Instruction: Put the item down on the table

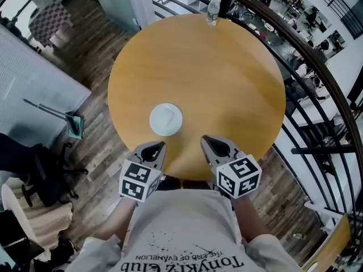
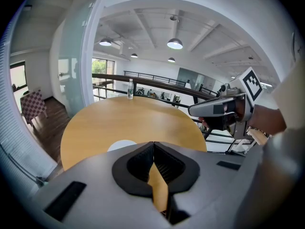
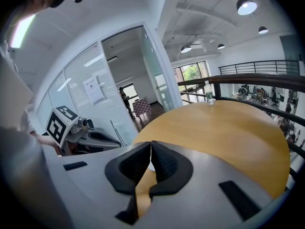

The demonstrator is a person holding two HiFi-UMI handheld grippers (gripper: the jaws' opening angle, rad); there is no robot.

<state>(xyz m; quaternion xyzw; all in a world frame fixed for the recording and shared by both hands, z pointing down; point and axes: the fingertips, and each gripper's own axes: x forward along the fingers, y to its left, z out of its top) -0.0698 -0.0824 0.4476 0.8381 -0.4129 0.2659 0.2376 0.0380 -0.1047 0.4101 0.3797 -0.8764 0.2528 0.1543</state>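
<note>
The white round disc (image 1: 165, 119) lies flat on the table (image 1: 227, 78) close to its near edge, so by the look of it the item is already set down. It sits just ahead of the left gripper (image 1: 152, 149), the nearer one, and diagonally left of the right gripper (image 1: 215, 145). Being round, it has no long axis. Both pairs of jaws are clenched on nothing. A water bottle (image 1: 212, 10) stands well apart at the far rim, blocking nothing.

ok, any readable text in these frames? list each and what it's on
"TonyKiz Club": shirt, upside down in the head view.
"THE END OF EVANELION": same shirt, smaller line, roughly as it reads.
Water bottle label: too small to read.
Sheet on the glass wall: too blurred to read.
</note>
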